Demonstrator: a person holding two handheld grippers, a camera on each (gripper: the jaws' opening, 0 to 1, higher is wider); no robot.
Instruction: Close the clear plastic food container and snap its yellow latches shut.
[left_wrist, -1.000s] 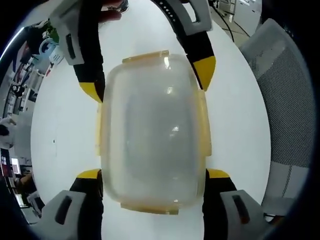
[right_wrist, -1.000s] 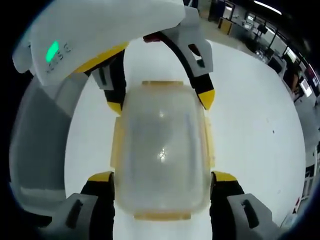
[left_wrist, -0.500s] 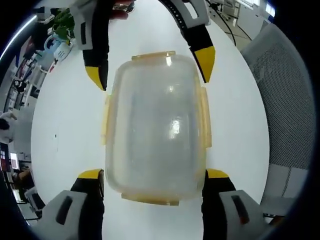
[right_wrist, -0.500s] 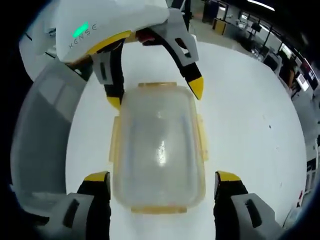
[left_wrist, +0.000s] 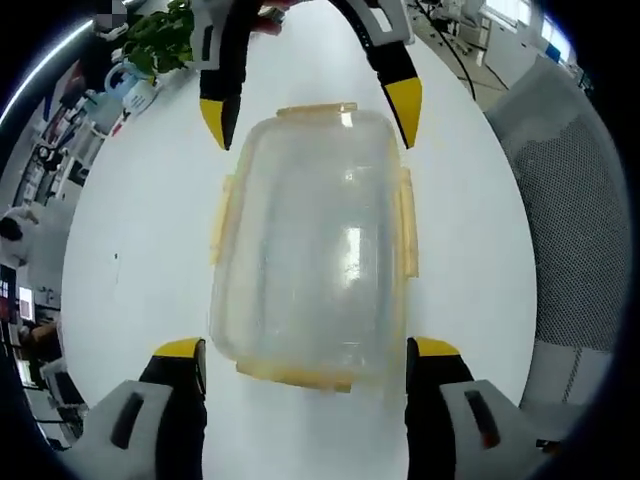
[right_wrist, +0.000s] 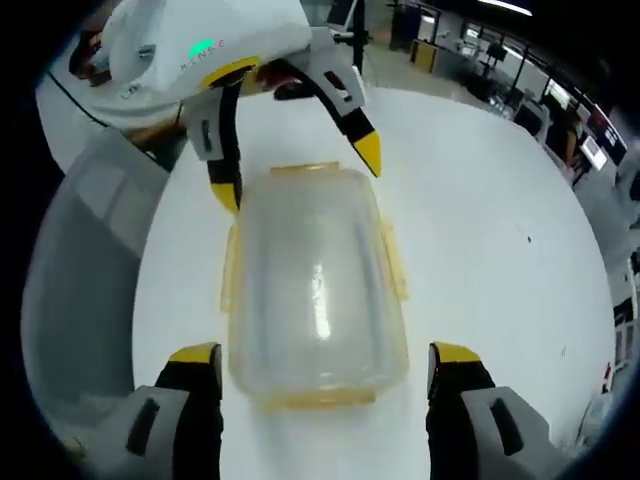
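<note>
Both grippers backed off container; table beneath.

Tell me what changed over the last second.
Both grippers, left and right, drew back from the container: their open jaws no longer touch its sides. The container stayed on the white table, lid on.

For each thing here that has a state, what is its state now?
Container: lid on, upright on the white table.
Latches: folded down along the sides; whether snapped shut cannot be told.
Left gripper: open, fingers either side of the container.
Right gripper: open, fingers either side of the opposite end.
</note>
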